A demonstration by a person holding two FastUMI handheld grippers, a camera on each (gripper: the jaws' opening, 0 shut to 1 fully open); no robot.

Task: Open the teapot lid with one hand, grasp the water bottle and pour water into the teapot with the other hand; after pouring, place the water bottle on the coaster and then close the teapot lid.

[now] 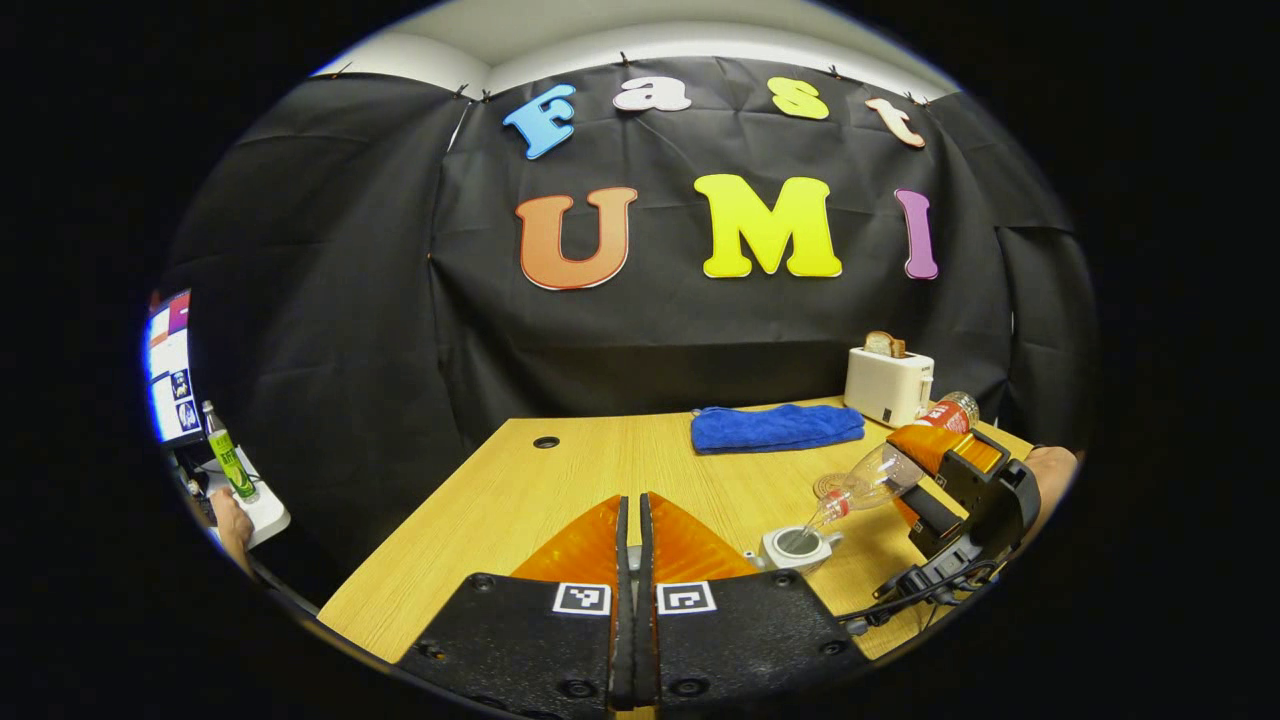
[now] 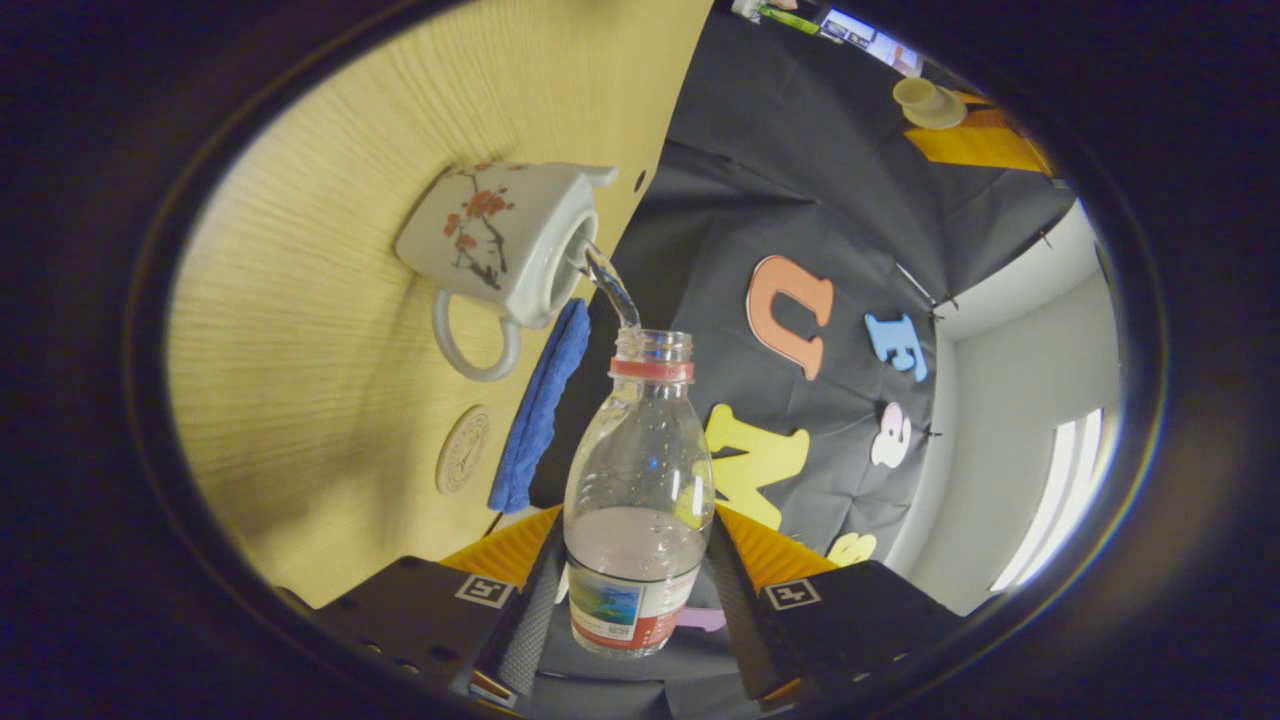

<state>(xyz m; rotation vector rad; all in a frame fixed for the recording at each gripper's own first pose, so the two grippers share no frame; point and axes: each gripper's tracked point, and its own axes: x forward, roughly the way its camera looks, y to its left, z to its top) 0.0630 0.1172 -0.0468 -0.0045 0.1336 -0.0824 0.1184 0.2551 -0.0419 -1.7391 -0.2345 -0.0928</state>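
Clamped between the fingers of your right gripper (image 2: 640, 548) is the water bottle (image 2: 640, 470), held low on its body at the label. Its long axis is tipped well over, with the neck pointing at the teapot (image 2: 500, 240). A thin stream runs from the bottle's mouth into the open top of the pot. Water remains in the bottle's lower part, so the pour is judged unfinished.

The teapot stands on the table (image 2: 330, 330), just off the bottle's mouth, with its handle turned toward the coaster (image 2: 462, 449). The coaster is bare and lies near the handle side, beside the blue towel (image 2: 540, 400). You will need to right the bottle before setting it there.

Your left gripper (image 1: 632, 505) is closed and well apart from the pot. The lid (image 2: 928, 102) shows at its tips and is judged to be held there.
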